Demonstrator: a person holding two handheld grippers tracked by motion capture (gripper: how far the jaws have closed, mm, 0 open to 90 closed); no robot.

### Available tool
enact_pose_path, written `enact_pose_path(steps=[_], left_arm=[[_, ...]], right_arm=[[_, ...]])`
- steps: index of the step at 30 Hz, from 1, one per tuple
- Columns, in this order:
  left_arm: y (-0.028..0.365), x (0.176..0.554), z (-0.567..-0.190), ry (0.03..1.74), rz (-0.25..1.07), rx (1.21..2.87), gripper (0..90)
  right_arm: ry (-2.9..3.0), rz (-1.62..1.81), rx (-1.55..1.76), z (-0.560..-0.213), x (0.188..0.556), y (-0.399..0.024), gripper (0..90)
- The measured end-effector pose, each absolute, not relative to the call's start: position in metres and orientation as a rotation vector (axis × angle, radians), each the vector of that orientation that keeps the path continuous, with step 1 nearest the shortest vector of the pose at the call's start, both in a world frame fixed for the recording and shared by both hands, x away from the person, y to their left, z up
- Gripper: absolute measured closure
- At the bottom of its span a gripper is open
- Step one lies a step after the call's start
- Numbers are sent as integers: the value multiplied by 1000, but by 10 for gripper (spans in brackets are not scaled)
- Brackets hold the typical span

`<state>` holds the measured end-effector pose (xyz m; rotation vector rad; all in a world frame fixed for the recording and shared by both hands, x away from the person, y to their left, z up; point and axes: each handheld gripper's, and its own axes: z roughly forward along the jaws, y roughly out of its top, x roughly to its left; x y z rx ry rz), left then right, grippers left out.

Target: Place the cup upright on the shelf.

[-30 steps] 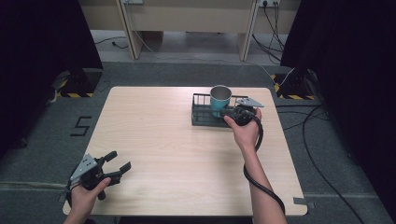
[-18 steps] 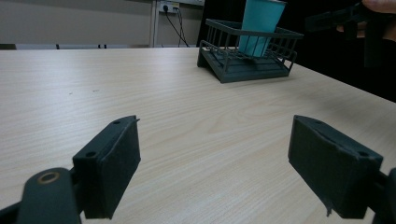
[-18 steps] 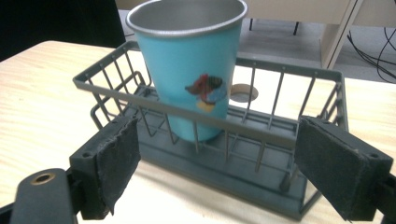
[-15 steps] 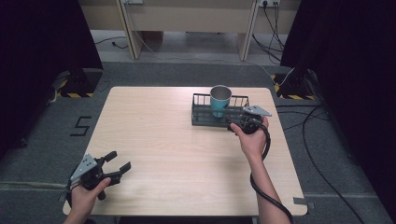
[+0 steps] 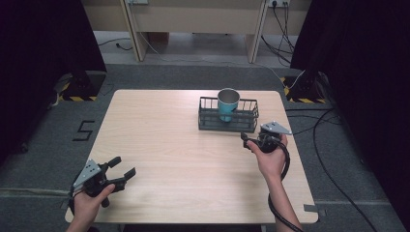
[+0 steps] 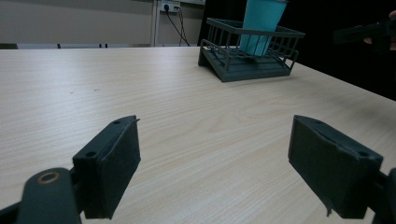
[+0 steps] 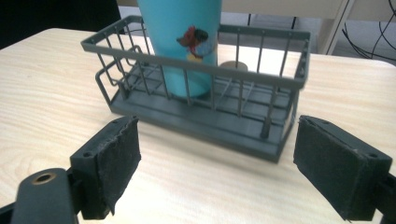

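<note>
Now the wooden table (image 5: 183, 145) carries a dark wire basket (image 5: 227, 120) at its far right, a teal cup (image 5: 227, 103) upright inside. The right gripper (image 5: 247, 139), jaws wide and empty, has drawn back nearer from the basket. The left gripper (image 5: 121, 169) stays wide at the near-left corner. The cup's cartoon sticker (image 7: 196, 39) bears no readable writing.

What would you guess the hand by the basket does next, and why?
Probably it draws the right gripper a little farther back toward the person. Its jaws stand open and empty, just short of the wire basket, and the teal cup already stands upright inside it. The left gripper rests open near the table's near corner, far from both.
</note>
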<state>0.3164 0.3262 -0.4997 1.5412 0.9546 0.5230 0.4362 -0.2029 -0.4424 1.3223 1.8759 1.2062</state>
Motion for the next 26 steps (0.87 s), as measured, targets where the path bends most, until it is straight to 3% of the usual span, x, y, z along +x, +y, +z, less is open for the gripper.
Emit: enact_pose_path(steps=[26], left_arm=[[325,317,-500,958,533,1545,161]], right_arm=[[1824,1268,1353,-490,352,-241,159]])
